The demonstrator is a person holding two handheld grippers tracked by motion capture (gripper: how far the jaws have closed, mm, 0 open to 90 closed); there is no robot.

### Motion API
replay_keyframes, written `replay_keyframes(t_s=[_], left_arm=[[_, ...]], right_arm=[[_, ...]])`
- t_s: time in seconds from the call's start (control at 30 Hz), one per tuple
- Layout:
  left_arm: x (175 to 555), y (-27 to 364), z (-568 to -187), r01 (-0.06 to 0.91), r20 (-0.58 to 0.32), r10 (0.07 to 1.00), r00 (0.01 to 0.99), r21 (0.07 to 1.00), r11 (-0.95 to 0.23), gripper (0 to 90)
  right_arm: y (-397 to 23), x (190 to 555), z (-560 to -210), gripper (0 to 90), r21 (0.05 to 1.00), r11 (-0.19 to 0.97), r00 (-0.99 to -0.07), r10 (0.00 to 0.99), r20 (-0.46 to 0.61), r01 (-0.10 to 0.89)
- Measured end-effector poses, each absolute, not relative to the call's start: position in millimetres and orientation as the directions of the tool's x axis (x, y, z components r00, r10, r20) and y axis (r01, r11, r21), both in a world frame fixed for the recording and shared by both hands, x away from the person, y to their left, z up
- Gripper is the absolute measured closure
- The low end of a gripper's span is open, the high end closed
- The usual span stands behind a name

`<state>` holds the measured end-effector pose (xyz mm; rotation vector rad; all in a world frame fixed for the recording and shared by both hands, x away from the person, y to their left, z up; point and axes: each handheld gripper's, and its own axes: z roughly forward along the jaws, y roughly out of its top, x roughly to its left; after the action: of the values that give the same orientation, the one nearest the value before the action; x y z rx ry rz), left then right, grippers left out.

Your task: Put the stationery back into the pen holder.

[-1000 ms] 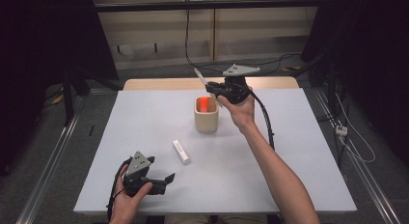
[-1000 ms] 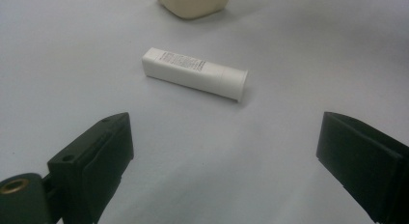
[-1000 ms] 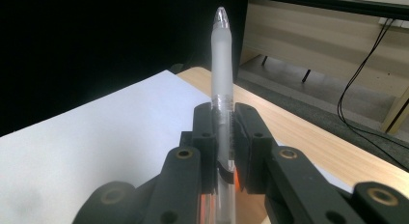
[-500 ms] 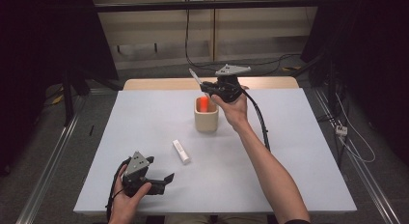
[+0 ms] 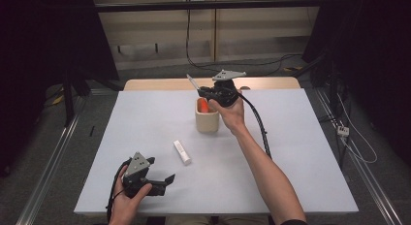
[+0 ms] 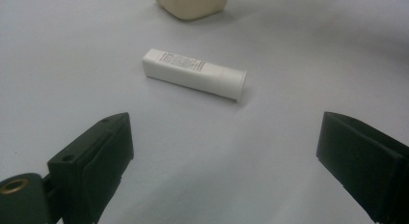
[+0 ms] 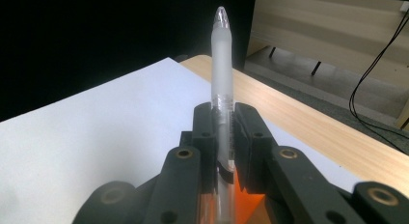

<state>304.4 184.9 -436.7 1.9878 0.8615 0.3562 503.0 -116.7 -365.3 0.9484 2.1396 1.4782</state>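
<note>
While the right gripper (image 5: 209,92) pinches a translucent pen (image 7: 221,84) between its pressed-together jaws, the likeliest trouble is a miss at the cup (image 5: 207,119) — the beige holder's mouth is narrow and an orange item (image 5: 205,105) already stands inside it. If the pen's lower end comes down tilted, it may catch the rim or jam against the orange item, and a nudge from the side could tip the cup on the white table (image 5: 310,152). The grip sits about midway along the pen's smooth barrel, so a knock at either end could also swing it in the jaws or let it slide.

In the high view the pen's upper end sticks out toward 10 o'clock from the right gripper, which hangs just above the cup's far rim; the pen's lower end is hidden behind the jaws, so I cannot tell whether it has entered the mouth.

From the cup, a white tube (image 6: 194,73) lies on the table toward 7 o'clock — apart from everything. At about 12 o'clock before the left gripper (image 6: 226,156), it lies beyond the widely spread, empty jaws.
</note>
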Motion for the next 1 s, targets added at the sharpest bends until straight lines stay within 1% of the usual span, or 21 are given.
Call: replay_keyframes(t_s=[0.4, 0.5, 0.53, 0.6, 0.7, 0.77, 0.93, 1.0], left_arm=[[304, 185, -437, 0.432, -0.085, 0.695, 0.714, 0.835, -0.342, 5.8], [304, 184, -437, 0.434, -0.088, 0.696, 0.712, 0.835, -0.338, 5.8], [304, 184, -436, 0.435, -0.087, 0.696, 0.712, 0.833, -0.341, 5.8], [304, 185, -436, 0.435, -0.087, 0.696, 0.712, 0.833, -0.341, 5.8], [304, 185, -437, 0.434, -0.084, 0.699, 0.710, 0.834, -0.340, 5.8], [304, 185, -437, 0.431, -0.084, 0.697, 0.712, 0.836, -0.340, 5.8], [304, 185, -436, 0.433, -0.086, 0.696, 0.713, 0.835, -0.340, 5.8], [303, 185, -436, 0.433, -0.088, 0.699, 0.709, 0.838, -0.333, 5.8]], right_arm=[[-117, 500, -381, 80.3, 0.911, 0.253, -0.711, 0.701, 0.058, 0.324], [-118, 499, -383, 79.8, 0.914, 0.245, -0.708, 0.703, 0.062, 0.323], [-119, 499, -383, 77.9, 0.914, 0.237, -0.706, 0.704, 0.071, 0.329], [-120, 499, -383, 69.8, 0.914, 0.237, -0.701, 0.710, 0.068, 0.329], [-121, 498, -379, 63.9, 0.919, 0.232, -0.698, 0.713, 0.063, 0.320], [-123, 496, -376, 55.9, 0.920, 0.227, -0.694, 0.717, 0.064, 0.319], [-127, 490, -372, 46.4, 0.916, 0.230, -0.689, 0.722, 0.066, 0.328], [-129, 488, -371, 44.1, 0.913, 0.231, -0.685, 0.726, 0.069, 0.336]])
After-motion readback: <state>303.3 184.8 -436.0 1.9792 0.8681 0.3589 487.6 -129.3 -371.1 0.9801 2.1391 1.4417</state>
